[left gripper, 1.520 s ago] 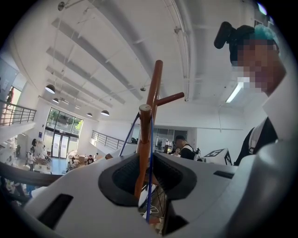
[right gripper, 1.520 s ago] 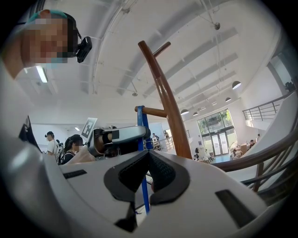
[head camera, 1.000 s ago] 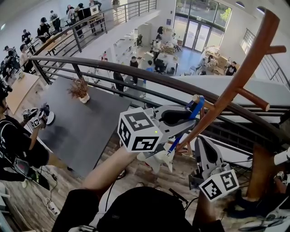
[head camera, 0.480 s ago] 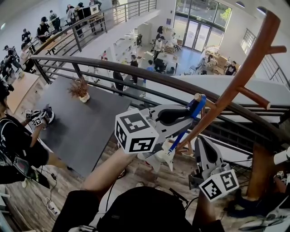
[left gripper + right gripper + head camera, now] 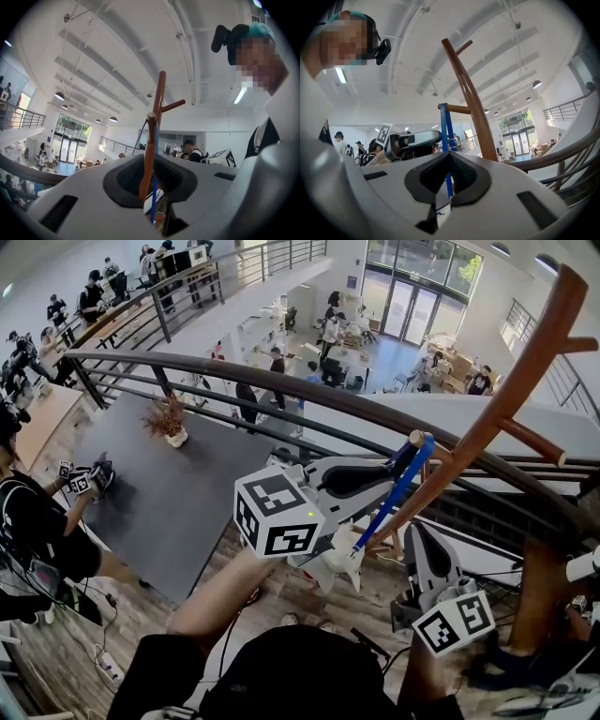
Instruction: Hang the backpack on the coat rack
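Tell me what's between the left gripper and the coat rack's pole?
A short brown wooden peg, with a blue fabric strap hanging from it; the head view shows it.

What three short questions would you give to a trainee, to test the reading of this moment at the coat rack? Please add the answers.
1. True or false: the blue strap passes over a peg of the coat rack.
2. Where is the right gripper? A. Lower than that peg, pointing upward. B. Higher than the peg, pointing downward. C. Level with the peg, pointing away from it.
3. Which gripper has its tips beside the free end of the peg?
Key: 1 true; 2 A; 3 the left gripper.
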Action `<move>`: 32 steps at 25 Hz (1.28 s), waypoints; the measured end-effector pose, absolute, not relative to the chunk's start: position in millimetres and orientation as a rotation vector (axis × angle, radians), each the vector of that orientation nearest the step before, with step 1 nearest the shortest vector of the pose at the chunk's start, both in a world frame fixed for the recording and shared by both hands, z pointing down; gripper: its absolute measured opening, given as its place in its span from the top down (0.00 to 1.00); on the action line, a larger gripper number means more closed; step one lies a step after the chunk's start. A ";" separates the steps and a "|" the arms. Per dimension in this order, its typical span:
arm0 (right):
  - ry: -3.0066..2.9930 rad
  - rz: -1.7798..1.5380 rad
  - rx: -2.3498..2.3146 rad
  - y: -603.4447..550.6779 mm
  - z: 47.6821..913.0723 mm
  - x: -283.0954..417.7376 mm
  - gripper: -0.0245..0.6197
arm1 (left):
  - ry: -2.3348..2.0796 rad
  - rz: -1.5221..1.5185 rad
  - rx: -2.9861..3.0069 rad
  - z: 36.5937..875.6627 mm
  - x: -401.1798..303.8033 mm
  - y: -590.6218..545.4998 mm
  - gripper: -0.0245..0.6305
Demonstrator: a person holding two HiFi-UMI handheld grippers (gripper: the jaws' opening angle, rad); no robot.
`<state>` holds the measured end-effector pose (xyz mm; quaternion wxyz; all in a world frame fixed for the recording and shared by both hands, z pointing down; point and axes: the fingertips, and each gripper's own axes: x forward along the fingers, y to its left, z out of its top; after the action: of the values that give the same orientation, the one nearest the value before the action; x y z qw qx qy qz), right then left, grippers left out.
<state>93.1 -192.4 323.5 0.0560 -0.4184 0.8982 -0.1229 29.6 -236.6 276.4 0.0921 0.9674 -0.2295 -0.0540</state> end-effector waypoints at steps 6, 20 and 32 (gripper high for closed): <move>2.720 -0.375 -1.286 -195.7 335.9 90.6 0.94 | -0.764 -0.141 2.868 291.8 20.3 -240.0 0.95; 2.713 -0.392 -1.319 -192.7 347.0 90.9 0.94 | -0.872 -0.098 2.831 318.4 13.4 -227.3 0.95; 2.699 -0.383 -1.353 -190.7 371.0 108.6 0.94 | -1.139 -0.097 2.726 364.9 13.2 -218.7 0.95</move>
<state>108.6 -190.7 371.0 0.0492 -0.4441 0.8858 -0.1256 13.2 -218.7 364.9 0.0926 0.9182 -0.3837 -0.0325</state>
